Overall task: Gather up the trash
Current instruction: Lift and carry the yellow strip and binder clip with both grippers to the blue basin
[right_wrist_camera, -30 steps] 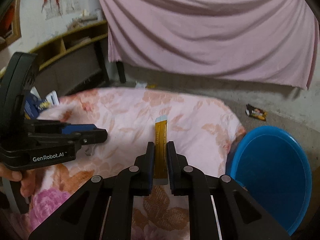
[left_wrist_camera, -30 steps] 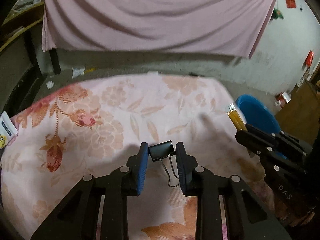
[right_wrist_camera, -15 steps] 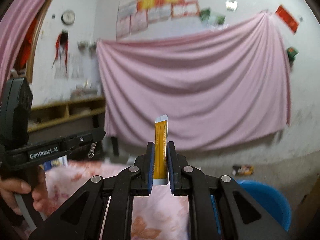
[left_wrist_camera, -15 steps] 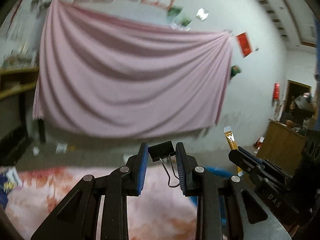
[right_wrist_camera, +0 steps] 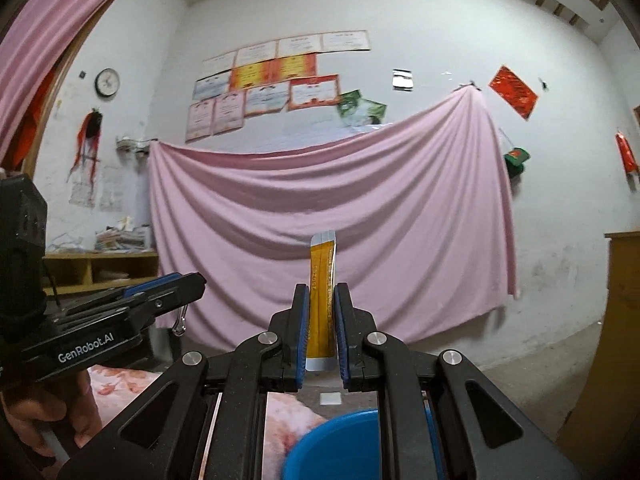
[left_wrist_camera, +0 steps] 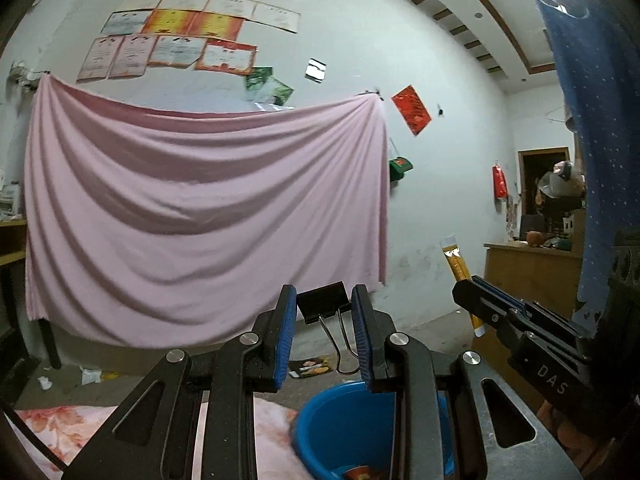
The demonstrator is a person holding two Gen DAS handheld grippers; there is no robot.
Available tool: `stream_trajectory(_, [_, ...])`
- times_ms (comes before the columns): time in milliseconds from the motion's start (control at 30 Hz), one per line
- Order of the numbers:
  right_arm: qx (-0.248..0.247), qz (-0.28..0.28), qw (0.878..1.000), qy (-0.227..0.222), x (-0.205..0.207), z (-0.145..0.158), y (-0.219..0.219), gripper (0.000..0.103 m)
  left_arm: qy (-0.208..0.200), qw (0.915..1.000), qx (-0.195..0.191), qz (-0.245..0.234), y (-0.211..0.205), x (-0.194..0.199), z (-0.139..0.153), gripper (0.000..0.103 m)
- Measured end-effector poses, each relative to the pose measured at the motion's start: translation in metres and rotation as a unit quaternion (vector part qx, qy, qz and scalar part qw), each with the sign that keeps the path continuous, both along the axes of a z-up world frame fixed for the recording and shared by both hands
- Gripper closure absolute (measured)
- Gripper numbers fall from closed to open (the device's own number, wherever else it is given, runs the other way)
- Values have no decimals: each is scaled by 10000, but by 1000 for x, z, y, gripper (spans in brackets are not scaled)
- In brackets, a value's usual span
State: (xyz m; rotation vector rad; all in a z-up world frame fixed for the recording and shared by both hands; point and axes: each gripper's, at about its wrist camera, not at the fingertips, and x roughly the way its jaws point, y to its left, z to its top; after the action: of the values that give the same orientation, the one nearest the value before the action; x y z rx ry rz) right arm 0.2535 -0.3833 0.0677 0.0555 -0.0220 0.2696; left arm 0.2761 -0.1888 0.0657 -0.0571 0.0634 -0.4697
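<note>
The left wrist view showed the left gripper [left_wrist_camera: 325,334] pointing straight out across the room, with its two blue fingers [left_wrist_camera: 285,338] pinched on a black binder clip [left_wrist_camera: 323,301]. The clip's body sat up near the tips of the fingers, and its thin wire handles hung down in the gap between them. Below the gripper was a blue bucket [left_wrist_camera: 344,420], and something orange and red lay at the bottom of it. Beside the bucket, on the left, was a pink cloth with flowers [left_wrist_camera: 64,416]. On the right side of this view the right gripper [left_wrist_camera: 470,292] came in, held by a hand [left_wrist_camera: 560,420], with a long yellow packet [left_wrist_camera: 460,276] poking up out of it. The right wrist view showed the same packet [right_wrist_camera: 321,300] standing up straight between the right gripper's [right_wrist_camera: 321,336] blue fingers [right_wrist_camera: 301,334], which were squeezed tight on it. Its white top edge stuck out above the fingertips and its bottom edge showed below them. The blue bucket's [right_wrist_camera: 336,444] rim lay just under this gripper as well. On the left of this view a hand [right_wrist_camera: 44,424] held the left gripper [right_wrist_camera: 188,280], and the clip's wire loop [right_wrist_camera: 181,322] dangled under it. A big pink sheet [right_wrist_camera: 340,232] hung on the white wall behind, with papers [right_wrist_camera: 276,76] stuck above it. A small wrapper [left_wrist_camera: 314,368] lay on the floor below the sheet.
</note>
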Motion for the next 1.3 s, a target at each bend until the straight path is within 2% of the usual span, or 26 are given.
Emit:
stream_trajectory(267, [76,-290,9992,278,2,-9,-26,92,154,9993,302,-146,-53,3,-1,79])
stream_trajectory(500, [21,-488,9968,634,10,-18,-31,92,400,9981,420,-210,-69,15,-10,79])
stream_trajectory(667, [24,-503,9948,883,17,-24,-35,92,783,9956,434,-263,-72,26,-19,79])
stream_trajectory(800, [41,-476,9929,1092,23,-29,-38,92,1222,9912,353,-374,-70,40,-25,79])
stream_trajectory(933, [49,-477,9894,1370,30,-35,-41,91,1592,9855,475,-359,-74,52,-30,80])
stream_trajectory(1300, [86,-477,9727,2270,51,-57,-42,91,2317,9691,726,-440,-87,69,-45,79])
